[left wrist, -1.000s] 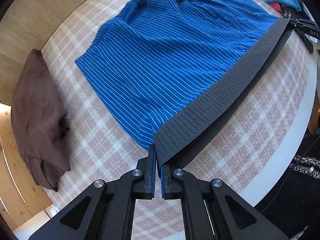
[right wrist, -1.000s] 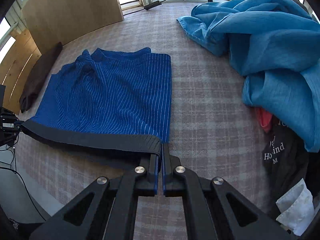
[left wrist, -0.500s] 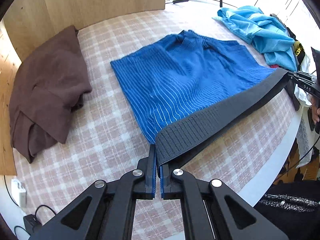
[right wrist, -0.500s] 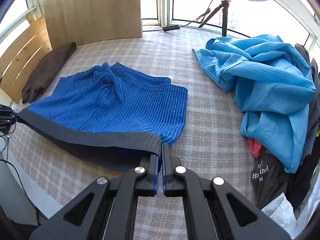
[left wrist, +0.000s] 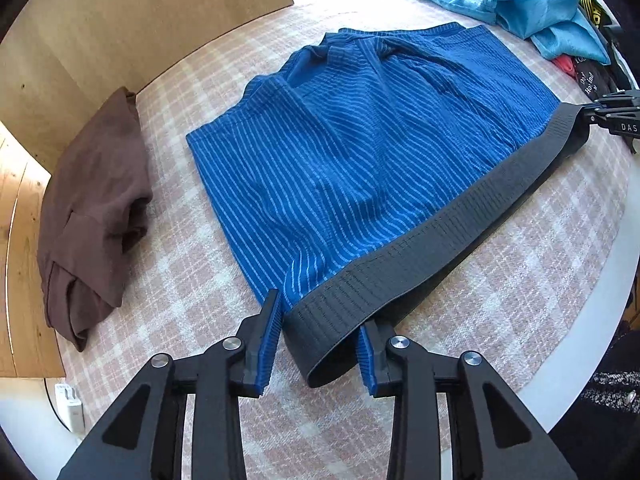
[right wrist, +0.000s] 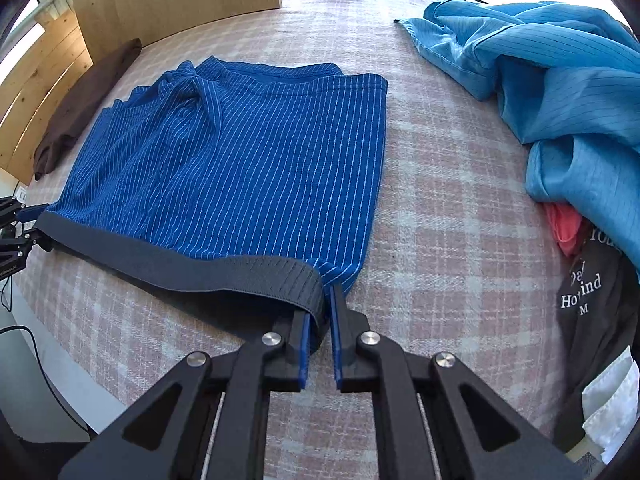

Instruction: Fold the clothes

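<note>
Blue pin-striped shorts (left wrist: 360, 152) (right wrist: 240, 160) lie flat on the plaid tablecloth (right wrist: 440, 240). Their dark grey waistband (left wrist: 440, 240) (right wrist: 180, 264) runs along the near edge. My left gripper (left wrist: 318, 320) straddles one end of the band. Its jaws are opening, and the band lies loose between the blue pads without touching them. My right gripper (right wrist: 318, 308) is at the other end. Its jaws are just opening, a narrow gap shows between the pads, and the band's corner droops into it. Each gripper shows at the far end of the band in the other's view, the right gripper (left wrist: 612, 116) and the left gripper (right wrist: 16, 220).
A folded brown garment (left wrist: 92, 208) lies by the wooden board (left wrist: 120, 32) on the left. A crumpled light blue garment (right wrist: 560, 80), a red item (right wrist: 564, 224) and a black printed shirt (right wrist: 592, 300) are heaped on the right. The white table edge (left wrist: 592, 320) runs close to the waistband.
Both grippers were shut on the taut, lifted waistband. Now both have parted their jaws, the left widely and the right slightly, and the band rests slack on the cloth.
</note>
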The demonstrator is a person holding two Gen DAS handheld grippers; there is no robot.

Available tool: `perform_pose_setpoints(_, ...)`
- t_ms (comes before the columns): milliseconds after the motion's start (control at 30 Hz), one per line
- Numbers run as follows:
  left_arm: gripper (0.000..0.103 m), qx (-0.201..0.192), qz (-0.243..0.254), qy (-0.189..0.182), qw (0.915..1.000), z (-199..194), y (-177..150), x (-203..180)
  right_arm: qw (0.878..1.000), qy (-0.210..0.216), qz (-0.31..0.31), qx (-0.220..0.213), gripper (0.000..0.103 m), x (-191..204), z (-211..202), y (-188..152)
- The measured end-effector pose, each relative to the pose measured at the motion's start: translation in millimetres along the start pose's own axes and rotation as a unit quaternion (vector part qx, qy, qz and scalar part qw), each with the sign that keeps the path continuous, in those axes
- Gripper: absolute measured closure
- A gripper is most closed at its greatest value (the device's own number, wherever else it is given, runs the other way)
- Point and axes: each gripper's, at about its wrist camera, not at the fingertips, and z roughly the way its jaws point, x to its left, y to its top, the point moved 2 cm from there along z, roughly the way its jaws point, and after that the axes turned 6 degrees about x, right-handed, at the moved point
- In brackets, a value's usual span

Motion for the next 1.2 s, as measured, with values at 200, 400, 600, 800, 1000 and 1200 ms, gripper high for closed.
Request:
perform_pose_setpoints(200, 0.101, -0.01, -0.059, -0.042, 0.9973, -12, -5, 20, 1.0, 0.002, 0.023, -0.012, 0.076, -12, 1, -10)
perform_pose_setpoints(400, 0.101, -0.008, -0.106, -0.05, 0.9931, 8, -18, 38, 1.0, 0.011, 0.016, -0.015, 0.086, -8, 3, -10)
perform_pose_setpoints(600, 0.101, 0.036, -0.076, -0.049, 0.9952, -3, -6, 41, 0.998, 0.03, -0.052, 0.016, 0.101, 2, -29, 18)
perform_pose_setpoints(800, 0.1, 0.041, -0.019, -0.098, 0.9941, -98, -4, 45, 0.991, 0.03, -0.134, -0.005, 0.101, 10, -139, 30)
perform_pose_setpoints(1000, 0.101, 0.033, -0.023, -0.058, 0.9975, -86, 74, 88, 0.989, 0.006, -0.145, -0.027, 0.101, 15, -149, 87)
perform_pose_setpoints(1200, 0.1, -0.056, -0.027, 0.029, 0.9977, -150, 163, 144, 0.983, -0.061, -0.147, -0.093, 0.101, 14, -208, 169)
